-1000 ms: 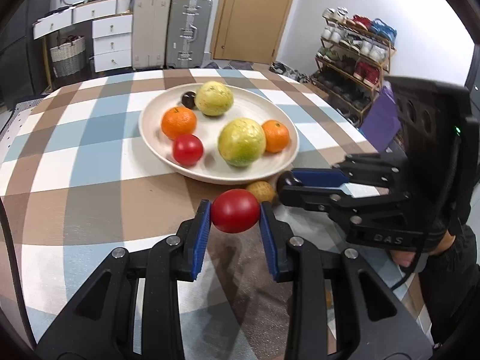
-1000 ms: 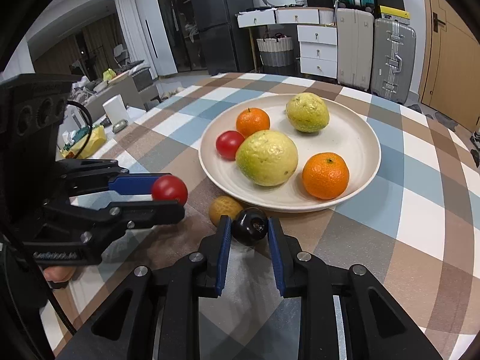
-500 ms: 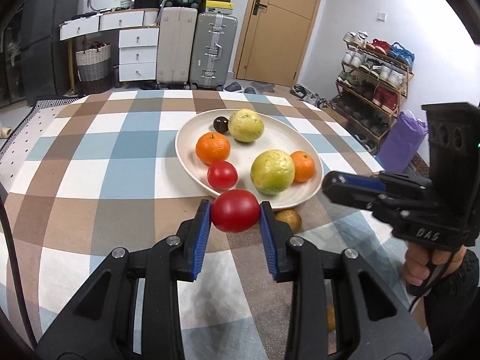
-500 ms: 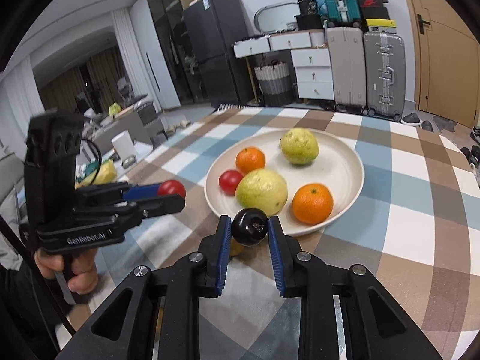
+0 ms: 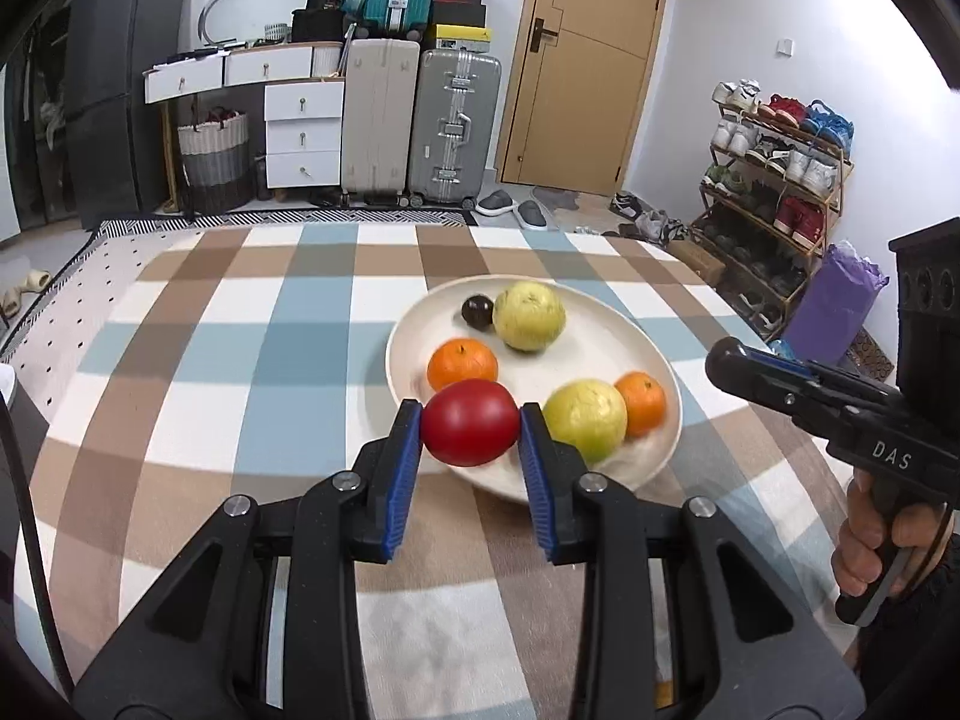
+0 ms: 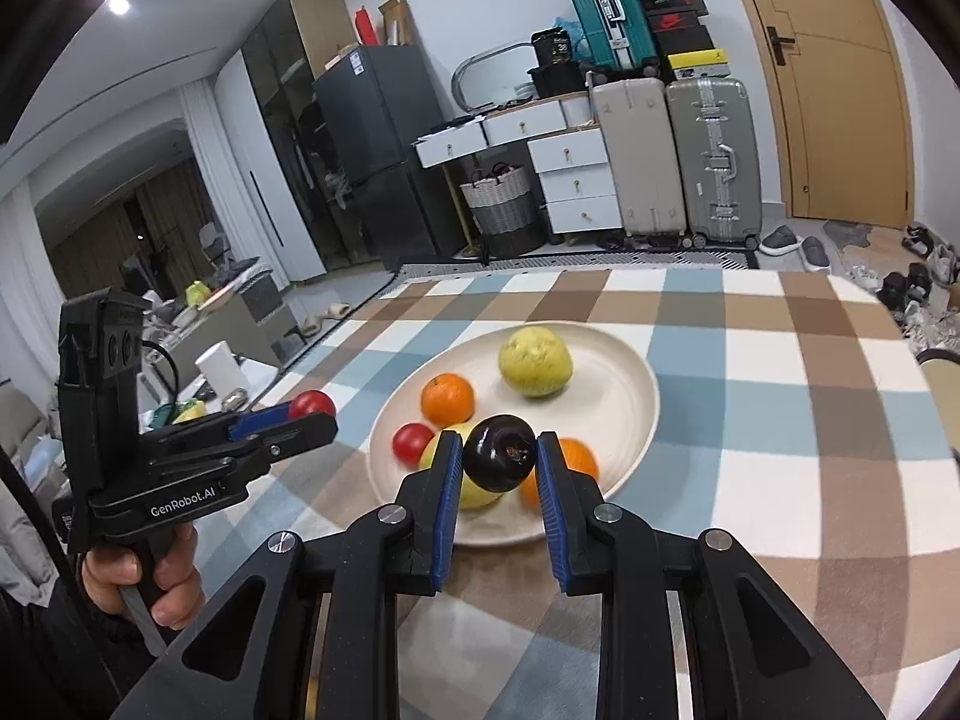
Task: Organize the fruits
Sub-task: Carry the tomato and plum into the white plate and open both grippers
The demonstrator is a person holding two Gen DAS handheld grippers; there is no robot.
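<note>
So both fruits came up off the worktop (image 5: 198, 360) vs a sec ago: left hand-held gripper (image 5: 470, 425) clamps a red tomato (image 5: 469, 421), right hand-held gripper (image 6: 500, 461) a dark plum (image 6: 500, 459), both hovering by the plate (image 5: 600, 312). Prob drop-off next.

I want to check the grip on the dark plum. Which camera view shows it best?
The right wrist view: the dark plum sits centred and close, clamped between the right gripper's blue pads. In the left wrist view that gripper appears side-on at the right edge, and its plum is hidden.
</note>
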